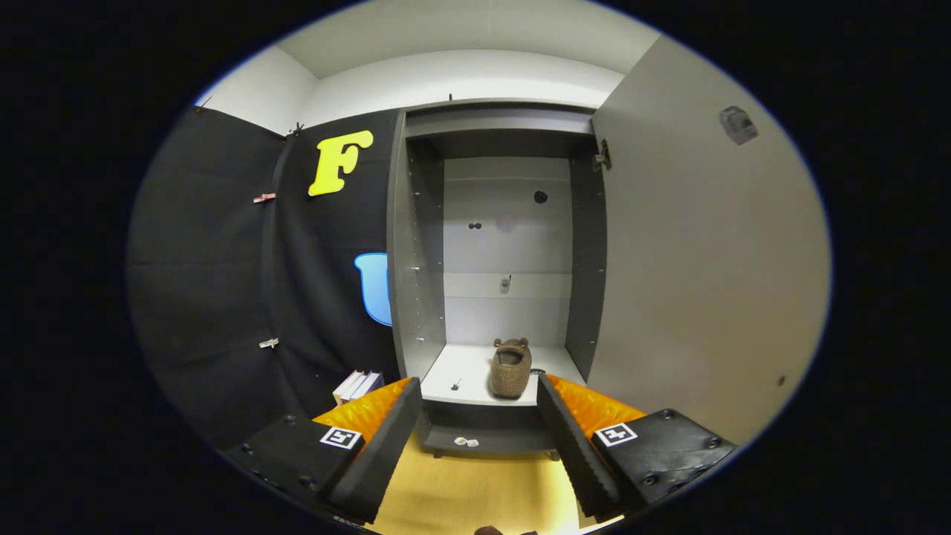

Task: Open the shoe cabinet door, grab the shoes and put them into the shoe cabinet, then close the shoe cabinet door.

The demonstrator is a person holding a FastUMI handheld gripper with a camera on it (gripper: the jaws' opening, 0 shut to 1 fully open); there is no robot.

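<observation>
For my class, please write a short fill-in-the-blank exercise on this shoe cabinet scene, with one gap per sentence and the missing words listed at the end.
1. The cabinet door stands ____.
2. The brown shoe rests on the cabinet's bottom ____.
3. The gripper has its fingers spread apart and holds ____.
4. The shoe lies ____ the fingertips, not between them.

Missing words: open; shelf; nothing; beyond

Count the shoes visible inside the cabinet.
1. A brown shoe stands on the cabinet's bottom shelf, right of centre, beyond the open gripper, which holds nothing. The door is swung open to the right.
</observation>
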